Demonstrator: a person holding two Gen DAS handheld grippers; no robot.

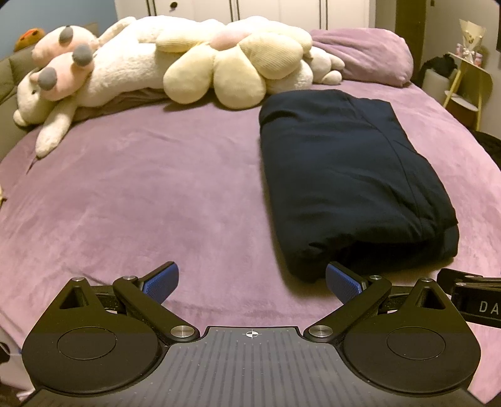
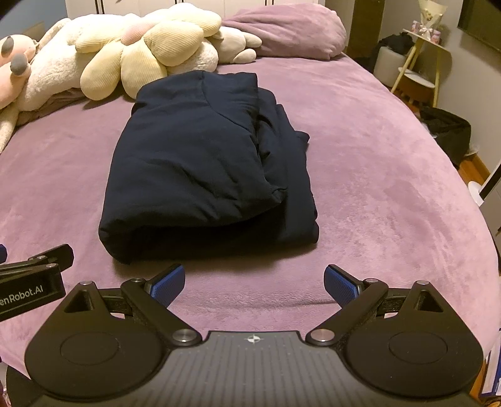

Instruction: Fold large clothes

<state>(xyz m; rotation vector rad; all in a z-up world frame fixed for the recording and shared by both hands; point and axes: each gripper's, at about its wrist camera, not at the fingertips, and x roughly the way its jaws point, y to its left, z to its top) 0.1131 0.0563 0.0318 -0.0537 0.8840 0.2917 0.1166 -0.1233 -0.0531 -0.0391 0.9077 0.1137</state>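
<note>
Navy garment, folded, lies on the purple bed.
Left hand-held gripper and right hand-held gripper hover before its near edge, jaws spread wide, empty.

Underside and inner layers of folded navy garment hidden; garment type not clear. In left wrist view, near corner of it covered by right-hand blue pad. Other gripper body cut by right edge, lettering stops at "DA"; in right wrist view same kind of cut at left edge, text starts mid-word. Plush toys cropped at left edge. Small items on side shelf too small to ID. Cupboard doors cut off at top. Dark bag on floor, details lost in shadow.
</note>
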